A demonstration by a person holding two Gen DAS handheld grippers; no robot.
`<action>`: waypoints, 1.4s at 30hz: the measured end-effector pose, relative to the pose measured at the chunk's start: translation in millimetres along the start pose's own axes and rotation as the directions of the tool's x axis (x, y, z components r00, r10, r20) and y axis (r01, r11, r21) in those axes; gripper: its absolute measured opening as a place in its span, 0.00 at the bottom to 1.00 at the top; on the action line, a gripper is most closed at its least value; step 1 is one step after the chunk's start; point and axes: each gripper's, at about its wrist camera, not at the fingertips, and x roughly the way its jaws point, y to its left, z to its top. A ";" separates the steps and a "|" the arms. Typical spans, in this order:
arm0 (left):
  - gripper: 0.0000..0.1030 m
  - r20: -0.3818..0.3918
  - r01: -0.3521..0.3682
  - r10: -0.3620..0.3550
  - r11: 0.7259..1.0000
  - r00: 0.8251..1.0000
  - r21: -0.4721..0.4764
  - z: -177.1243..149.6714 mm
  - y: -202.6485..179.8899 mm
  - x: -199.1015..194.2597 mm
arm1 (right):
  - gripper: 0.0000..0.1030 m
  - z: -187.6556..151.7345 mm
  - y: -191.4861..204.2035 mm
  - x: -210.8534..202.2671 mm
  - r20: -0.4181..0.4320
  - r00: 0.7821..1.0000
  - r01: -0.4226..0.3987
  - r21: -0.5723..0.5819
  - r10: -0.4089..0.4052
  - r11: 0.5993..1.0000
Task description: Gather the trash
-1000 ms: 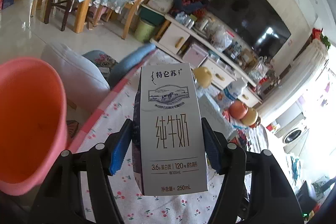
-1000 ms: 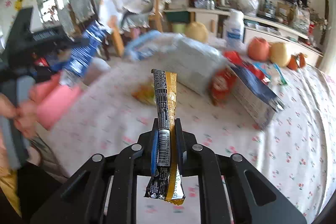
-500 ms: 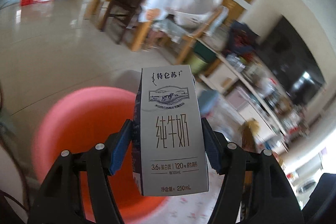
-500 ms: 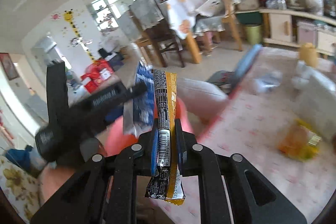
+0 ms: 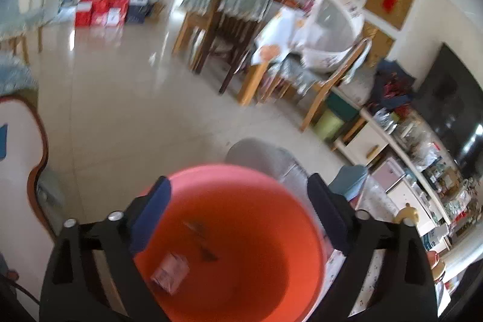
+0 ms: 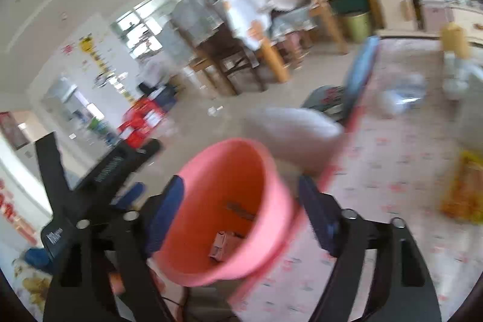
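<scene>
Left gripper (image 5: 238, 219) above pink bin (image 5: 241, 246), jaws opening w/ nothing between, right gripper (image 6: 241, 216) likewise, milk carton (image 5: 170, 276) & wrapper (image 6: 241, 210) inside bin below.

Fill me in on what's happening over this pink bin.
A person is collecting trash with a gripper in each hand. Both the left gripper and right gripper hover over the pink bin, jaws opening, nothing between them. A milk carton and a dark snack wrapper lie inside the bin.
</scene>
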 end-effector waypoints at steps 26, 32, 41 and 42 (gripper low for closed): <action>0.91 -0.039 0.256 -0.272 0.839 0.962 0.481 -72.7 -138.8 -36.4 | 0.95 -83.4 -74.8 -120.0 0.065 0.964 0.265 -0.197 -0.257 0.944; 0.91 -0.057 0.268 -0.283 0.799 0.957 0.538 -89.1 -158.2 -38.2 | 0.95 -85.9 -85.5 -139.3 0.090 0.958 0.283 -0.195 -0.271 0.939; 0.91 -0.114 0.304 -0.295 0.755 0.949 0.581 -114.1 -182.7 -40.5 | 0.95 -85.3 -110.1 -166.5 0.108 0.949 0.311 -0.154 -0.297 0.938; 0.91 -0.118 0.306 -0.294 0.751 0.948 0.586 -116.3 -185.4 -40.6 | 0.95 -84.7 -112.9 -169.8 0.112 0.948 0.313 -0.145 -0.299 0.939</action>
